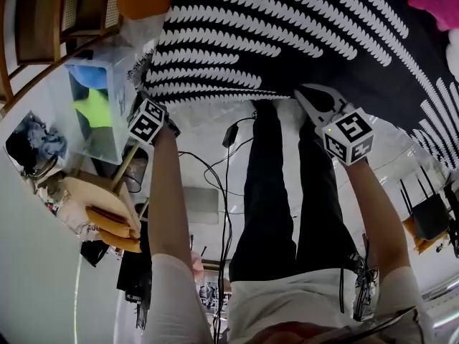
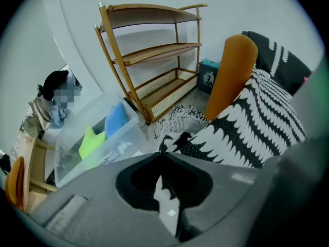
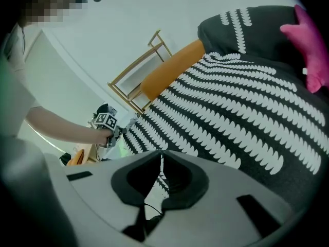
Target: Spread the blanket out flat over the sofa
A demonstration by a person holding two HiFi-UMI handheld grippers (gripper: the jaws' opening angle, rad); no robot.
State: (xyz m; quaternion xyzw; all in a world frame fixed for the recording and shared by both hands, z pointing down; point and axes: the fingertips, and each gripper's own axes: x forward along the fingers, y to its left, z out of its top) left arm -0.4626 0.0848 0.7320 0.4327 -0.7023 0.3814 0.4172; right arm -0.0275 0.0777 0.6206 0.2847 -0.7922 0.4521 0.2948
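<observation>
Left claw [image 2: 163, 151] and right claw [image 3: 160, 153] are each clamped shut on the near hem of the blanket [image 1: 287, 34], which fills the top of the head view, draped over the sofa [image 2: 234, 71]. Uneven pulling could skew it, or the thin hem could slip free.

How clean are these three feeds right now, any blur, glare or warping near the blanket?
Head view: sharp and evenly lit, but heavy fisheye bows the blanket stripes. Left gripper view: dark round vignette, the wooden shelf rails curve, and the near foreground is soft. Right gripper view: same vignette, blanket pattern crisp, and the pink item at the edge is soft. No glare in any view.
</observation>
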